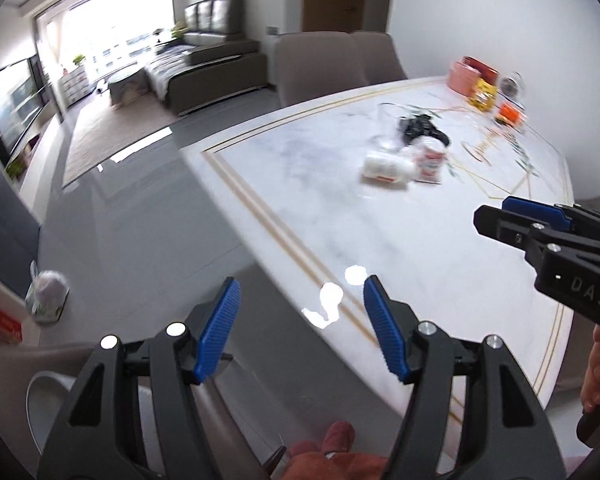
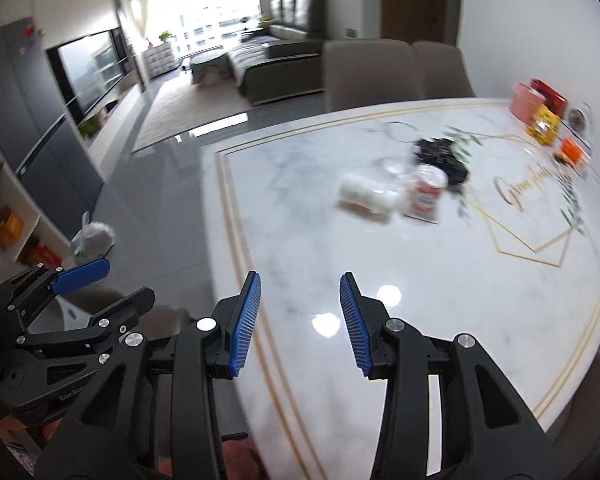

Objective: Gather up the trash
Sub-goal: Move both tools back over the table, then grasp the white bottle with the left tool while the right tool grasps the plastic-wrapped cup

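On the white marble table (image 1: 439, 248) (image 2: 439, 280) lies a white bottle on its side (image 1: 387, 168) (image 2: 365, 196). Beside it stands a white cup with red print (image 1: 431, 157) (image 2: 427, 192), a clear plastic cup (image 1: 387, 128) (image 2: 395, 148) and a black crumpled item (image 1: 419, 128) (image 2: 443, 152). My left gripper (image 1: 301, 328) is open and empty over the table's near left edge; it also shows in the right wrist view (image 2: 116, 280). My right gripper (image 2: 300, 320) is open and empty above the table; it also shows in the left wrist view (image 1: 495, 216).
Pink, yellow and orange packages (image 1: 479, 88) (image 2: 543, 120) and a glass jar (image 2: 579, 120) sit at the table's far right. Two beige chairs (image 1: 319, 64) (image 2: 367, 72) stand behind it. A filled plastic bag (image 1: 46, 292) (image 2: 94, 238) lies on the grey floor at left.
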The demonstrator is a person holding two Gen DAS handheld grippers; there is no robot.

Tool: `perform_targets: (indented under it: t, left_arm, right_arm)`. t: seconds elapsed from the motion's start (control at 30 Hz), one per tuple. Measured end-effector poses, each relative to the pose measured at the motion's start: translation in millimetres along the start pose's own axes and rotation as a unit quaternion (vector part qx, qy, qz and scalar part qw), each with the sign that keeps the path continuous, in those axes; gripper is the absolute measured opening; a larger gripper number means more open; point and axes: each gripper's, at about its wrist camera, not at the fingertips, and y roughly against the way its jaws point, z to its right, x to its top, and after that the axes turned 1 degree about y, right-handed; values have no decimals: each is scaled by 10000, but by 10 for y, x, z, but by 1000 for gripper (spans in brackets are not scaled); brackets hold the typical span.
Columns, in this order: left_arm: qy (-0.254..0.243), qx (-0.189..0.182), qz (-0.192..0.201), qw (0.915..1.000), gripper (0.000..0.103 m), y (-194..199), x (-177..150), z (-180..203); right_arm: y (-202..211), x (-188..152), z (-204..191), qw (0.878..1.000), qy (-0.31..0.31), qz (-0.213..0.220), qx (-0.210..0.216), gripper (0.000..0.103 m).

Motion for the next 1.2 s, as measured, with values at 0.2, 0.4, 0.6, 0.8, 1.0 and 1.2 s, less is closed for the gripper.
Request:
perform_targets:
  t: [0.2,0.4,0.6,0.8,1.0,1.2]
  left_arm:
    - [-500,-384,-71,9980,65,-402,363,341]
    - [-1057,-762,-181,9913,65,-923,778,463]
    - [-1929,-1289,-360,9720,65,-1482,1235,555]
    - [-2748,-1732,-489,9445,65,-1897,1519,640]
    - [-3299,-2090,-667,9182,65,-2228,1654,772]
    - [-3635,-2343,-812,8980,65,-2464,1616,938]
  right_arm:
    - [-150,94,533,9984,-465,-33,-327,40]
    - [-506,357,778,9937,-910,-61,-648,40]
    - [-879,713,952,9822,-1540,-78,-1077,40]
    - [-1214,930,1107,9677,-2068,-118,-1434,40]
    - [-1486,1008,1281,9563,-2405,-244,-1645,40]
    - [-1734,1067,1468,9527,-2488,-353,-1709,40]
